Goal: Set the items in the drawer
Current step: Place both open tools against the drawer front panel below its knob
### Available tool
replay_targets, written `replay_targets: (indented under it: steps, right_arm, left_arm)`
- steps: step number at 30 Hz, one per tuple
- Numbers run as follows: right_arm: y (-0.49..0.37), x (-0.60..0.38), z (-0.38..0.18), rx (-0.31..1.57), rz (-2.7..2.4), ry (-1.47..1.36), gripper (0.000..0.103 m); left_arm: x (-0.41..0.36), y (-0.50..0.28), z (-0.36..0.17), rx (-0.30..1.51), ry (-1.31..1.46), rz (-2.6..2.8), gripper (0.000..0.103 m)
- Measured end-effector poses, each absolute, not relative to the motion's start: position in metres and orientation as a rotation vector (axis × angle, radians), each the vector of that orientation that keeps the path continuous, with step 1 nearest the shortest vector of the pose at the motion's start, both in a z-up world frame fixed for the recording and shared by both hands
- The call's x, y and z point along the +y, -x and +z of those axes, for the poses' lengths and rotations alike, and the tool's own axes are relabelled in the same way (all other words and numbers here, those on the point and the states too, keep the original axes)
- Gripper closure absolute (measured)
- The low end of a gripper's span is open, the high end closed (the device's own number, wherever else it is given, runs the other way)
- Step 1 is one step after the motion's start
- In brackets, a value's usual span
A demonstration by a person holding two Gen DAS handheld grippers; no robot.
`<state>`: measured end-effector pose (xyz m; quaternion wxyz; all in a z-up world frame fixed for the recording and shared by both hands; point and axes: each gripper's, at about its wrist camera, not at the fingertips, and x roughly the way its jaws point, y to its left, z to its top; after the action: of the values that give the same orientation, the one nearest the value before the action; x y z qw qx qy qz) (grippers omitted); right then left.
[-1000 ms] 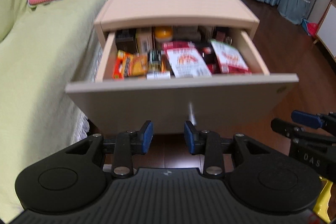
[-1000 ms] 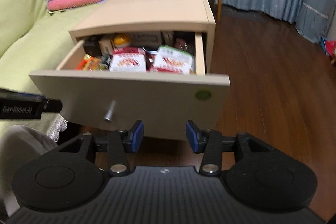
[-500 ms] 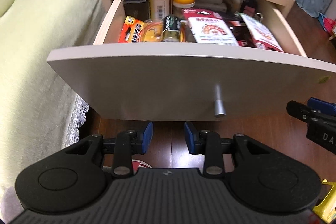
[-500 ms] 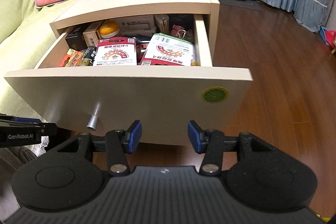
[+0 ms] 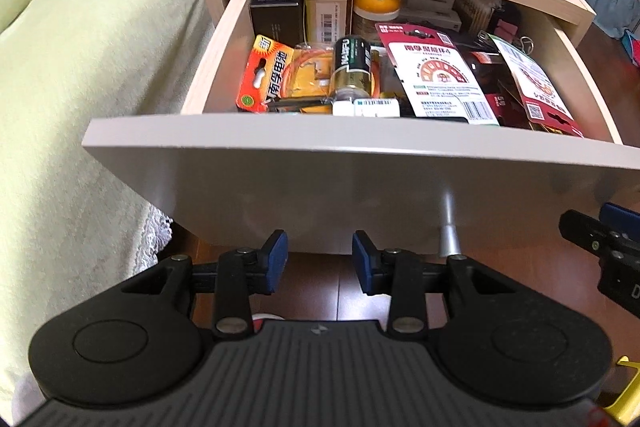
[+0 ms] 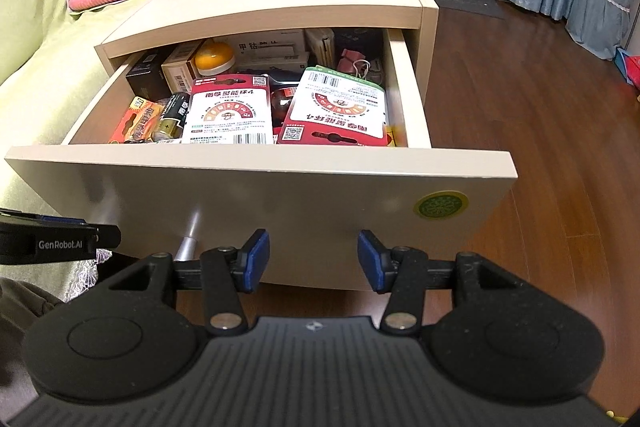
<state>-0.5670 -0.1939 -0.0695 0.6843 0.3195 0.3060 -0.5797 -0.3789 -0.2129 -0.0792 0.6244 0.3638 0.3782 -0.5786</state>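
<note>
The pale wooden drawer (image 5: 360,163) stands pulled out of the bedside cabinet (image 6: 280,3) beside the green-covered bed (image 5: 80,67); its long axis runs front to back, its front panel and metal knob (image 5: 449,227) pointing at the cameras. From left to right it holds an orange battery pack (image 5: 266,75), a loose battery (image 5: 352,67) and two red-and-white cards (image 6: 230,113). Both claws, left gripper (image 5: 320,261) and right gripper (image 6: 310,259), hang empty with jaws apart just before the panel, closer than a second ago.
</note>
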Motion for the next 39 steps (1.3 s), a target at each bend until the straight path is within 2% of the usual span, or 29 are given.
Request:
replay_targets:
  steps: [39]
  right_arm:
    - [0.558, -0.195, -0.072, 0.691, -1.344, -0.717, 0.058]
  left_arm:
    - [-0.221, 0.380, -0.081, 0.842, -0.837, -1.336, 0.061]
